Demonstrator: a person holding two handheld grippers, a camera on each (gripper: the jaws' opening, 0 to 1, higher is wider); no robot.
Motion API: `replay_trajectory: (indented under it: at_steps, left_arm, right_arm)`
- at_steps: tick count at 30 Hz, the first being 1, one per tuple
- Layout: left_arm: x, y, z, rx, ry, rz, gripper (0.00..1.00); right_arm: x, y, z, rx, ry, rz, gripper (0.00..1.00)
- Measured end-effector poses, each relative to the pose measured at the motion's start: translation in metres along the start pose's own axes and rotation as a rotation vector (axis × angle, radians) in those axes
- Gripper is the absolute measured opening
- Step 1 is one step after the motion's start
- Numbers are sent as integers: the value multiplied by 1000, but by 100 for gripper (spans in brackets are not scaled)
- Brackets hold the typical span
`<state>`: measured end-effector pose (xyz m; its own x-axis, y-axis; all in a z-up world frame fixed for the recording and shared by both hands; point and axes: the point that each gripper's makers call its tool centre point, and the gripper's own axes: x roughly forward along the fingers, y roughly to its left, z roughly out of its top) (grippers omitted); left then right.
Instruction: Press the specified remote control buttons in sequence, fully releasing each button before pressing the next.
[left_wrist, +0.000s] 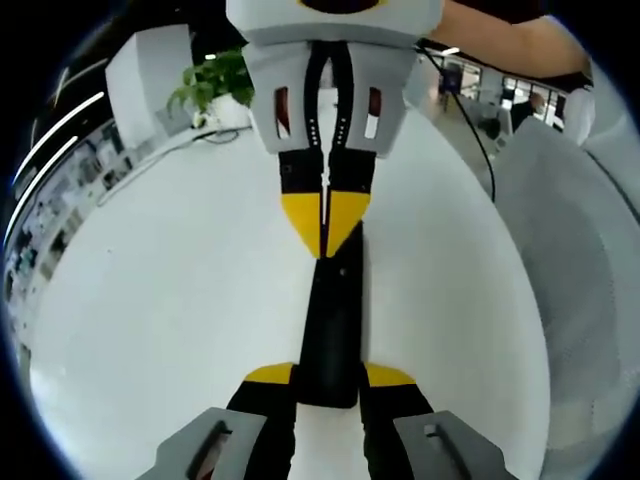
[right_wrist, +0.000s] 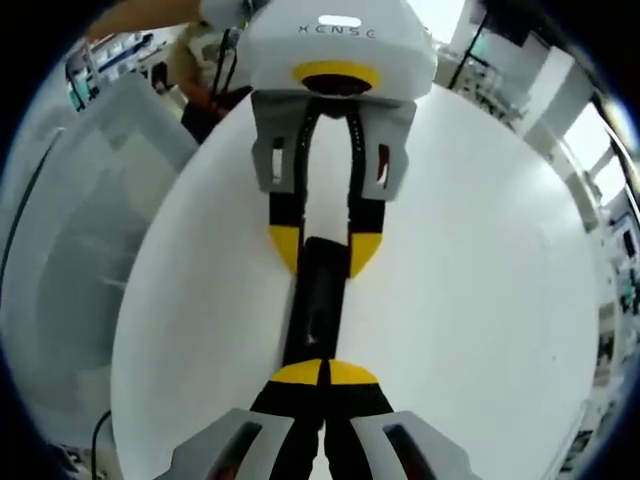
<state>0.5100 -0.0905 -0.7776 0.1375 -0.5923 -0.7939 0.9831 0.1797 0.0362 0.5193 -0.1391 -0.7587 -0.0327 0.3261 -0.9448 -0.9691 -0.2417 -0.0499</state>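
Mid-sequence: we have the remote (left_wrist: 332, 320) pinned and a press under way.
Left claw (left_wrist: 330, 385) clamps its near end on the table (left_wrist: 150, 300); right claw (left_wrist: 325, 235), closed to a point, touches its top. Remaining presses: cannot tell.

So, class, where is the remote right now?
The remote lies on the white table, its near end between the left claw tips, the right claw at its far end.
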Motion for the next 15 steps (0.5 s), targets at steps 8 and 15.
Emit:
replay_trajectory:
  at_steps: [8, 15]
  left_arm:
    - [0, 0, 0, 1, -1, -1, 23]
    - [0, 1, 0, 2, 0, -1, 23]
  right_arm:
    - [5, 1, 2, -8, 2, 12, 0]
    - [8, 2, 2, -16, 5, 20, 0]
